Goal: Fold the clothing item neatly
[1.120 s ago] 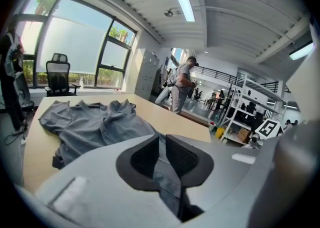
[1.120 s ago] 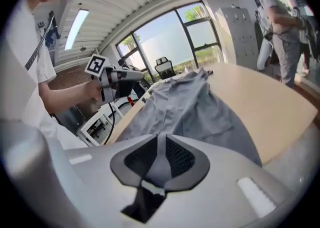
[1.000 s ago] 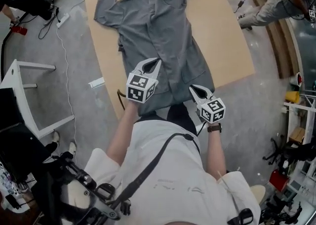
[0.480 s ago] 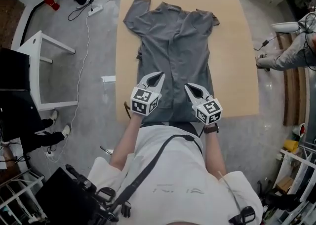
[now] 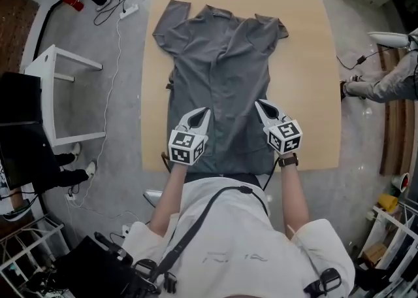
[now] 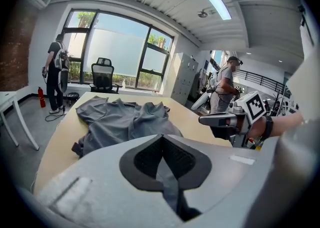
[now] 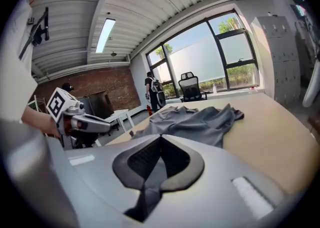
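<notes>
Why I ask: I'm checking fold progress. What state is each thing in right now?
Shirt: unfolded, spread on table, creased.
Left gripper: shut on shirt hem.
Right gripper: shut on shirt hem.

Grey short-sleeved cloth shirt: soft, matt, creased weave, lying on a pale rectangular wooden tabletop that is smooth with a dull sheen. At 6 o'clock, left gripper and right gripper: smooth matt white plastic shells; black pads finely ribbed. Surrounding grey floor: polished, glossy.
</notes>
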The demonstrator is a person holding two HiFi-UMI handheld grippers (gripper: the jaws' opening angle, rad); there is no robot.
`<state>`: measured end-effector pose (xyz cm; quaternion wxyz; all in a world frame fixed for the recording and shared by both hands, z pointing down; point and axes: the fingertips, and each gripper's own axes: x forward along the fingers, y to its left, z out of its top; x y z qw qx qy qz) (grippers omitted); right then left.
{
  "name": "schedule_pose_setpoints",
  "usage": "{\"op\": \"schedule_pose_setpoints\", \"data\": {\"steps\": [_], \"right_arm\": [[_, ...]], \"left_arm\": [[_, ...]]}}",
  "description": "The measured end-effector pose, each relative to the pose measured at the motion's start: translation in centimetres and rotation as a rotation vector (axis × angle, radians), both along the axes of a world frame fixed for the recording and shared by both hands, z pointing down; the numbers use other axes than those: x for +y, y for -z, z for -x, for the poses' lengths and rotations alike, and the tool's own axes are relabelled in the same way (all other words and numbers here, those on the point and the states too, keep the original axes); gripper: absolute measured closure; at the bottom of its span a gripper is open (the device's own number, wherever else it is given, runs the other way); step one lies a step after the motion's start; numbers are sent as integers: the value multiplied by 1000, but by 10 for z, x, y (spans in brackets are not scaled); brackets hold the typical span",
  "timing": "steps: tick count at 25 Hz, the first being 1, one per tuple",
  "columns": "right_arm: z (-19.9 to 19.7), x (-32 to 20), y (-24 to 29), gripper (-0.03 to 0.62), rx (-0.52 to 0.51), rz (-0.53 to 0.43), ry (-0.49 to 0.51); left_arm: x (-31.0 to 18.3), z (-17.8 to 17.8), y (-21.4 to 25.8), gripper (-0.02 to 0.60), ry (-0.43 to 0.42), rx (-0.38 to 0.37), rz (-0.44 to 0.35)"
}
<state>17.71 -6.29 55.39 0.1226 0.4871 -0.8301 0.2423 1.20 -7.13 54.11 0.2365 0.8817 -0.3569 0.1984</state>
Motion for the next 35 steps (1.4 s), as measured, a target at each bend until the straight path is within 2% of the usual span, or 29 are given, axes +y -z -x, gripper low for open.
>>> {"op": "schedule_pose_setpoints", "data": {"steps": [3,7,10,12,15,17,20,26,27,29,32,35], "right_arm": [[-59,-31,-22,588,46,35,-71],[-150,-87,-59,574,158,96,-174],[-207,-138,-91,545,277,146,-208],[-230,-173,-112,561,326,177,-207],[-249,-216,-136,537,334,219,-239],[-254,-234,-147,496,320,241,-263],[-255,-255,-160,494,320,256,-275],[-255,-292,-172,496,388,238,-245],[-254,-294,-171,505,395,229,-242],[-255,-297,-162,580,381,195,-251],[-275,-294,-136,583,324,140,-294],[-328,-277,-96,583,350,86,-390]], "left_arm": [[-9,-30,-9,581,-21,-6,15],[-24,-80,-18,581,-77,-13,21],[-40,-110,-18,581,-113,-9,16],[-51,-124,-18,581,-130,-5,15],[-66,-140,-23,581,-149,13,28],[-72,-147,-29,581,-164,22,45],[-84,-152,-43,581,-186,16,62],[-104,-160,-50,581,-187,38,73],[-104,-161,-51,581,-189,38,80],[-102,-162,-55,581,-200,35,94],[-103,-163,-57,581,-214,37,105],[-103,-165,-56,581,-228,46,109]]}}
